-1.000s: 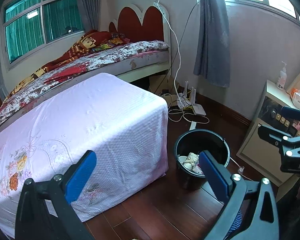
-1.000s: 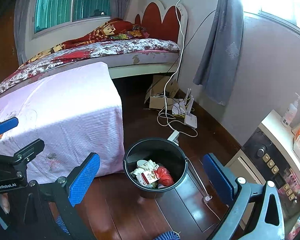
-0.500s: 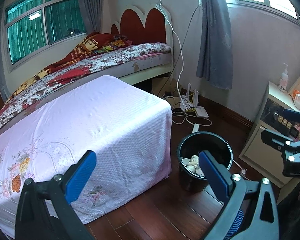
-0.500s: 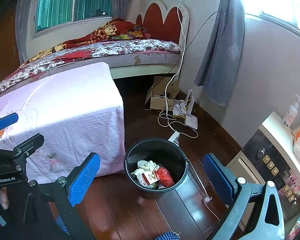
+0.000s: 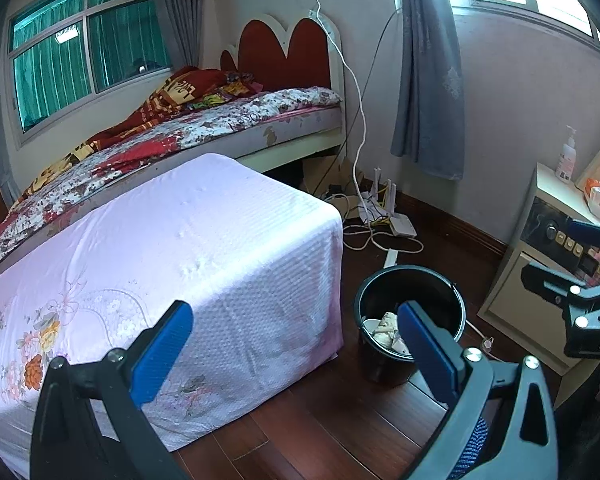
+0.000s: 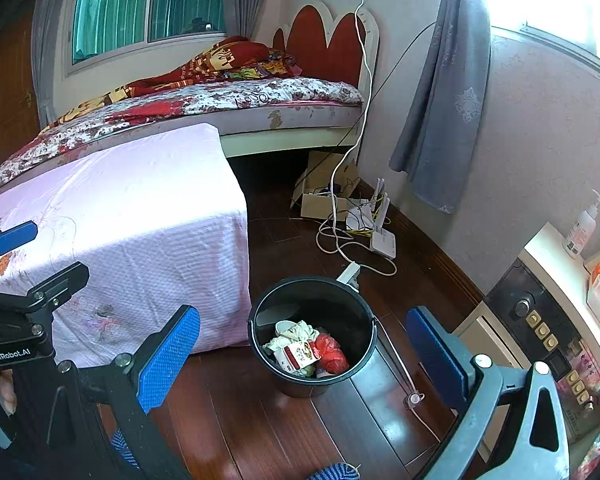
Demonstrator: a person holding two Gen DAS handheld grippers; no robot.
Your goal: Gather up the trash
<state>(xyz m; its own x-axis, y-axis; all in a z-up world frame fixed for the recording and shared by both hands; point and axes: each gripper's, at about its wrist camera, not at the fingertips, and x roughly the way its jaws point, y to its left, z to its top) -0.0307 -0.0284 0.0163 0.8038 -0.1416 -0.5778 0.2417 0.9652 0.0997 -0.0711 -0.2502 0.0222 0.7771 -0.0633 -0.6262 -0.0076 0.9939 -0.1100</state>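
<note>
both my claws (image 5: 296, 344) (image 6: 302, 346) spread apart and empty above the floor, black bin (image 6: 260, 312) with trash (image 6: 306, 350) just beside the pink-covered bed (image 6: 140, 208)

We see home bedroom. Bed (image 6: 204, 108) with red heart-shaped headboard (image 6: 328, 40), floral sheet, rumpled red blanket (image 5: 168, 100). Pink cloth-covered bench (image 5: 160, 264) at bed's foot. Grey curtains (image 6: 440, 92) at windows (image 5: 80, 60). Dark wood floor (image 6: 260, 420). Router (image 6: 382, 240) and tangled cables (image 5: 364, 232) by wall, small safe (image 6: 540, 340) with lotion bottle (image 5: 565, 156) on top, black waste bucket (image 6: 312, 300) on floor.
</note>
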